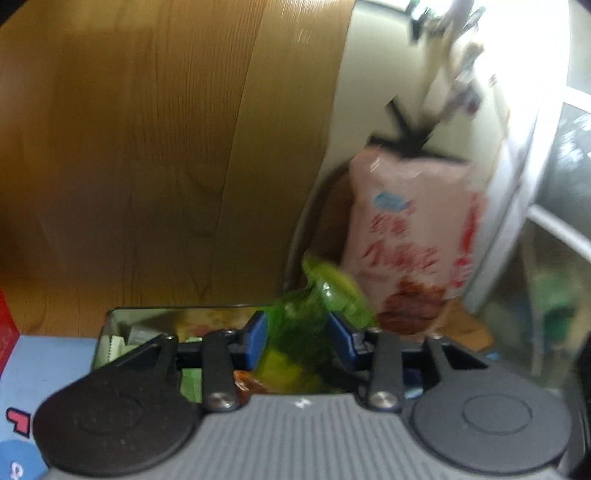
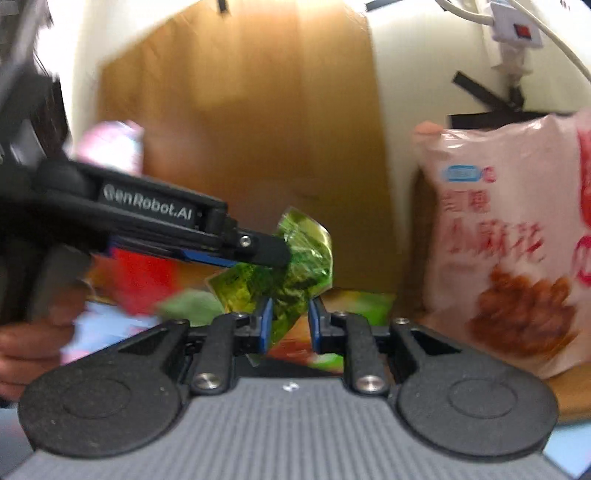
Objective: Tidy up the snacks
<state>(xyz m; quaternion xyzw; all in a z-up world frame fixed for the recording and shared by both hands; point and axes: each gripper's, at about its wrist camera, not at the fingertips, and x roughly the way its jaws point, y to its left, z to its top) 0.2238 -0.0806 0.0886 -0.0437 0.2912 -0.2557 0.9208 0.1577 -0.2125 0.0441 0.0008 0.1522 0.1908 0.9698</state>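
A crumpled green wrapper [image 1: 325,280] sits between the blue pads of my left gripper [image 1: 299,332]. The pads stand apart and the wrapper looks smeared and loose between them. In the right wrist view my right gripper [image 2: 291,317] is shut on the lower part of the same green wrapper [image 2: 306,240]. My left gripper [image 2: 284,254] reaches in from the left, its tips at the wrapper's upper part. A tall pink snack bag [image 2: 509,240] stands upright at the right against the white wall, and the pink snack bag [image 1: 413,229] shows in the left wrist view too.
A metal tin [image 1: 110,332] with several wrapped snacks lies under the left gripper. A wooden board [image 1: 147,147] stands behind it. A blue pack [image 1: 37,369] and a red box [image 1: 5,332] lie at the lower left. A hand [image 2: 22,350] holds the left gripper. A power strip [image 2: 517,26] hangs top right.
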